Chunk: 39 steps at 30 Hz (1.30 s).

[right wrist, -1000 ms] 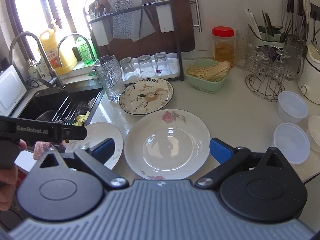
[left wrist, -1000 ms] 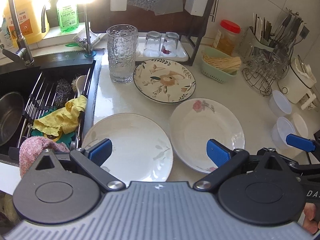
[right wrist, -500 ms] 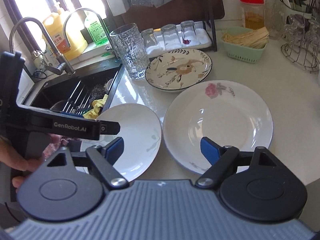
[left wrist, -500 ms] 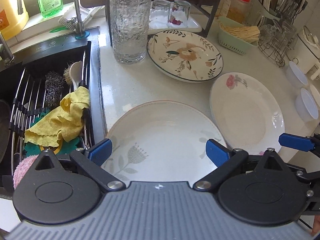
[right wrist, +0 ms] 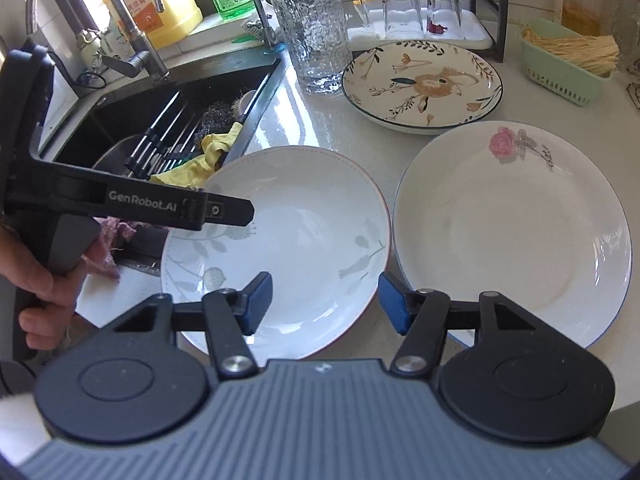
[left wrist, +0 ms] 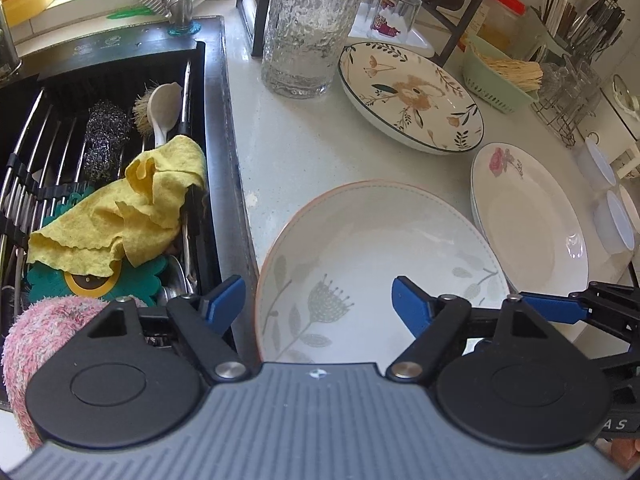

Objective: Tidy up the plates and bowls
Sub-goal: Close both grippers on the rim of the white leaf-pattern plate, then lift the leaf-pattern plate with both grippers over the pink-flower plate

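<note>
Over the last second both grippers have been closing in on the leaf-print plate [left wrist: 376, 264], which is now filling the lower middle of both wrist views instead of sitting small and far. The left gripper [left wrist: 318, 300] is hanging wide open over its near rim, and the right gripper [right wrist: 325, 300] is also gaping, holding nothing, at the plate's 5 o'clock edge. This plate is lying on the counter [left wrist: 296, 152] just beside the sink [left wrist: 216, 128], with the rose plate [right wrist: 516, 232] at its 3 o'clock and the floral plate [right wrist: 424, 84] at 1 o'clock, so stacking is probably starting here.
</note>
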Each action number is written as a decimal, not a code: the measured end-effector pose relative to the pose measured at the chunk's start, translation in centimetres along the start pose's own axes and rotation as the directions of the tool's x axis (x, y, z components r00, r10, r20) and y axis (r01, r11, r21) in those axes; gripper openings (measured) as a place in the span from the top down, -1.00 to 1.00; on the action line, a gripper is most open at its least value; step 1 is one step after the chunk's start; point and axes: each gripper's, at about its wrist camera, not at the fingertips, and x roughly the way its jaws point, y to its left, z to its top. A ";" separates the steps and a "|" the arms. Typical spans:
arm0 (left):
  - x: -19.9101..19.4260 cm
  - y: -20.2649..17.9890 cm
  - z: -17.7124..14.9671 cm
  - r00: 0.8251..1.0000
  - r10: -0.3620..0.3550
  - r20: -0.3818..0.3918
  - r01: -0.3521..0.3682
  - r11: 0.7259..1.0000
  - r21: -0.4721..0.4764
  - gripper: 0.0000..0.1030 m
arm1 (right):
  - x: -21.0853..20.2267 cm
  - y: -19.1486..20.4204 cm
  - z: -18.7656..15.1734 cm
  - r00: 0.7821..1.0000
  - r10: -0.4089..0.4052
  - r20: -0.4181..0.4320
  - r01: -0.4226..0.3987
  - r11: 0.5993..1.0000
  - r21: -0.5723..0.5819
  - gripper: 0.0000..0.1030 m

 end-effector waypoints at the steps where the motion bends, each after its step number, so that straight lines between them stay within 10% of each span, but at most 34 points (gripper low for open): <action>1: 0.2 0.2 0.0 1.000 -0.004 -0.003 0.004 1.000 -0.001 -0.51 | 0.3 -0.1 0.1 1.000 -0.019 -0.004 0.019 1.000 0.011 -0.06; 7: 1.2 1.4 0.2 0.999 -0.030 -0.025 0.029 0.999 -0.014 -0.18 | 1.8 -1.1 0.4 0.997 -0.065 -0.048 0.069 0.993 0.092 0.44; 23: 1.3 3.4 1.3 0.987 -0.139 -0.077 0.134 0.989 -0.068 0.00 | 2.3 -1.9 2.0 0.998 0.004 -0.065 0.011 0.973 0.229 0.43; 39: -1.2 0.4 5.5 0.938 -0.337 -0.087 0.320 0.934 -0.160 0.00 | -4.2 -5.6 4.4 0.999 -0.035 0.026 0.023 0.935 0.353 0.43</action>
